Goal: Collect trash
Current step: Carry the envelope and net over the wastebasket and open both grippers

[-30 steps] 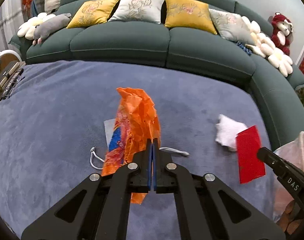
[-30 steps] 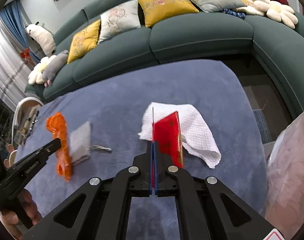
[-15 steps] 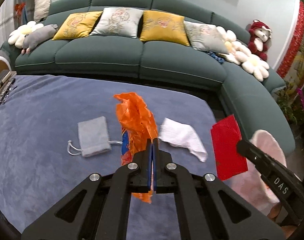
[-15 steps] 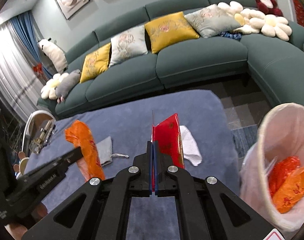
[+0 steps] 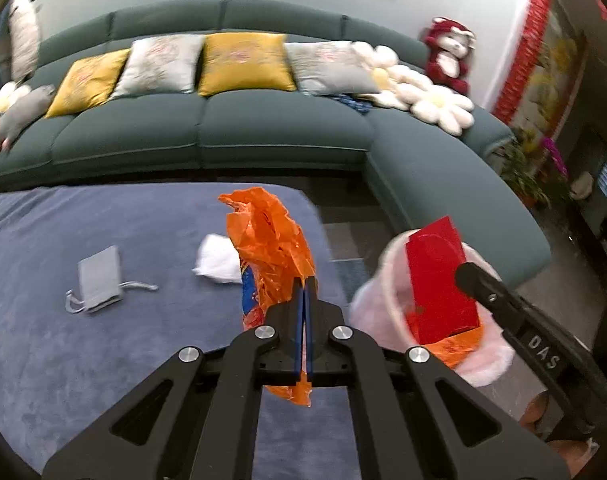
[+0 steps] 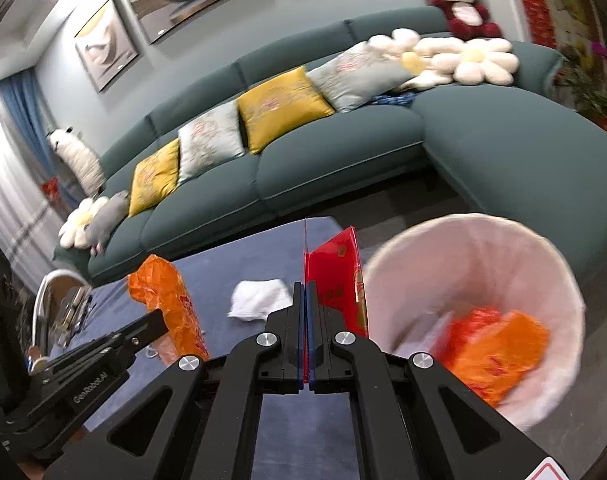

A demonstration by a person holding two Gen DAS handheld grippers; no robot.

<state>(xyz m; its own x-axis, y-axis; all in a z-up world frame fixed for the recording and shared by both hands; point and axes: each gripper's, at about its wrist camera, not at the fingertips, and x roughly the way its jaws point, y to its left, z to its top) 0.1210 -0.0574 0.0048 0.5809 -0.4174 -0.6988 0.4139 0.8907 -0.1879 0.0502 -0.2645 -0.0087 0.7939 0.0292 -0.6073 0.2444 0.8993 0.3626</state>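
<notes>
My left gripper (image 5: 304,280) is shut on a crumpled orange plastic bag (image 5: 268,240), held up above the blue cloth-covered table (image 5: 63,340). My right gripper (image 6: 306,285) is shut on a red envelope (image 6: 337,276), lifted just left of a white-lined trash bin (image 6: 543,264). Orange wrappers (image 6: 499,344) lie inside the bin. In the left wrist view the red envelope (image 5: 439,276) hangs over the bin (image 5: 367,304), with the right gripper's fingers (image 5: 469,276) beside it. The orange bag (image 6: 167,300) shows at the left of the right wrist view.
A white tissue (image 5: 217,258) and a grey drawstring pouch (image 5: 99,280) lie on the table. A green curved sofa (image 5: 283,132) with cushions stands behind. Metal items (image 6: 63,308) sit at the table's left end. Floor lies between table and bin.
Both grippers have risen and swung right with their loads, off the table toward the bin. The bin has come into full view; the tissue and pouch stay behind on the table.
</notes>
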